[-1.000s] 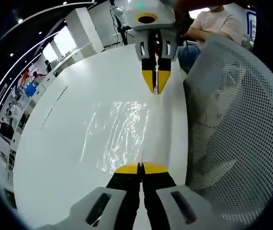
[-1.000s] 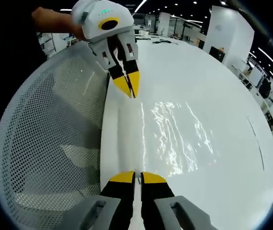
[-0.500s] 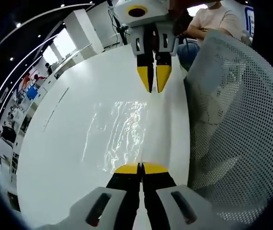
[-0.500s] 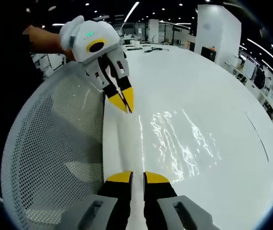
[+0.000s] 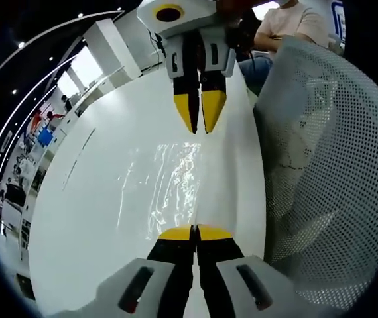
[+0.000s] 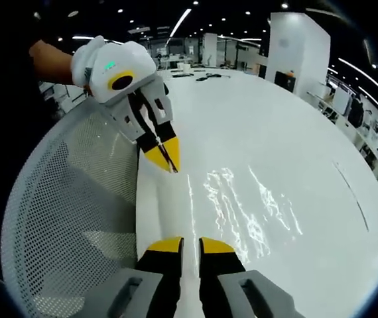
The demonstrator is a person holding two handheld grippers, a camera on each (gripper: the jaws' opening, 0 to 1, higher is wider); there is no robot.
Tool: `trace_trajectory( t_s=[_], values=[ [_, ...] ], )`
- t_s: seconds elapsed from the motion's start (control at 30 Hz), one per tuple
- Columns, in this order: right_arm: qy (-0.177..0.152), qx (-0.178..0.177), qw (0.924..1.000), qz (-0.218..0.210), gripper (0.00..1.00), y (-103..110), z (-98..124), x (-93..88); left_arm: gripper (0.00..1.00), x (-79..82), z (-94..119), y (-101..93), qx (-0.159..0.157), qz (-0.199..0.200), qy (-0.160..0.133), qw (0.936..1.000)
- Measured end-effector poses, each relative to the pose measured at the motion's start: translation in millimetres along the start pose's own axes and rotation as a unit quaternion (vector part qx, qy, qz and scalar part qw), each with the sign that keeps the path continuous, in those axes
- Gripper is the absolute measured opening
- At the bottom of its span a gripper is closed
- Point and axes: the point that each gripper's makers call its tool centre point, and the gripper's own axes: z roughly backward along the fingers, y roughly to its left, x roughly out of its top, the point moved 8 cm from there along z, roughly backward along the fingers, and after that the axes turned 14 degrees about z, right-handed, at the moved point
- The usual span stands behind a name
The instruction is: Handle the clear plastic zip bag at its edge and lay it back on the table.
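Bright, even overhead light from ceiling spots. Strong specular glare on the zip bag (image 5: 166,189) mid-frame; white table (image 6: 288,146) near blown out. Heavy fisheye bending at edges. Focus sharp.

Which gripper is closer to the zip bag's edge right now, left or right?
Left. The left gripper is shut on the clear zip bag at its near edge. The right gripper has its jaws parted and hangs just off the opposite end, not gripping it.

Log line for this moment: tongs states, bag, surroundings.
left tongs: shut on bag edge | right tongs: open, off bag | zip bag: flat on table | mesh chair: beside table
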Motion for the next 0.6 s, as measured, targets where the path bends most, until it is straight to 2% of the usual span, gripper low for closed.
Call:
trace_trajectory(
  t_s=[0.37,0.6],
  values=[
    [0.010,0.017,0.9996,0.020,0.04,-3.5,-15.8,8.1,0.00,7.3,1.5,0.4,-0.003,0.001,-0.015,0.9999],
    [0.014,0.023,0.9995,0.017,0.04,-3.6,-19.4,6.8,0.00,9.3,2.1,1.0,-0.003,0.001,-0.021,0.9998]
  ],
)
